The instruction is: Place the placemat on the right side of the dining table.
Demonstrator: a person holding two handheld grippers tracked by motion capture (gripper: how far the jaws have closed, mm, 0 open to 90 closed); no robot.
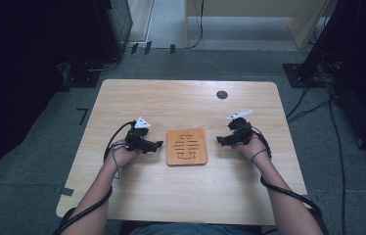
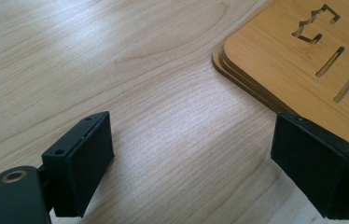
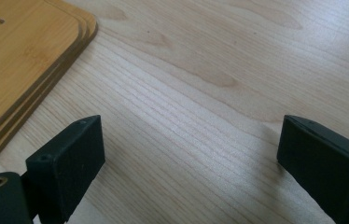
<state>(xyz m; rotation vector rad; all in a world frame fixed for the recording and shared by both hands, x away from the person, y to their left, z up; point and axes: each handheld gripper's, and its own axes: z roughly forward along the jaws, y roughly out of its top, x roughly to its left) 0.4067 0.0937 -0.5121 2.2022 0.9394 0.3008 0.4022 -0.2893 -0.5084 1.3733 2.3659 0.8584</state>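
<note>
Plain slotted wooden trivet [image 1: 186, 146]

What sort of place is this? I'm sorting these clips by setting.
Probably a lab or recording room: a light wooden table on grey carpet, black cables trailing over the floor, and black equipment stands beside it.

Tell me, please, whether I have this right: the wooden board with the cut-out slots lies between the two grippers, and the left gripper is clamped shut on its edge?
Not quite. The wooden board does lie between the two grippers, but the left gripper is open. The left gripper view shows its jaws standing wide apart with bare table between them, the board's corner just beyond one jaw.
</note>
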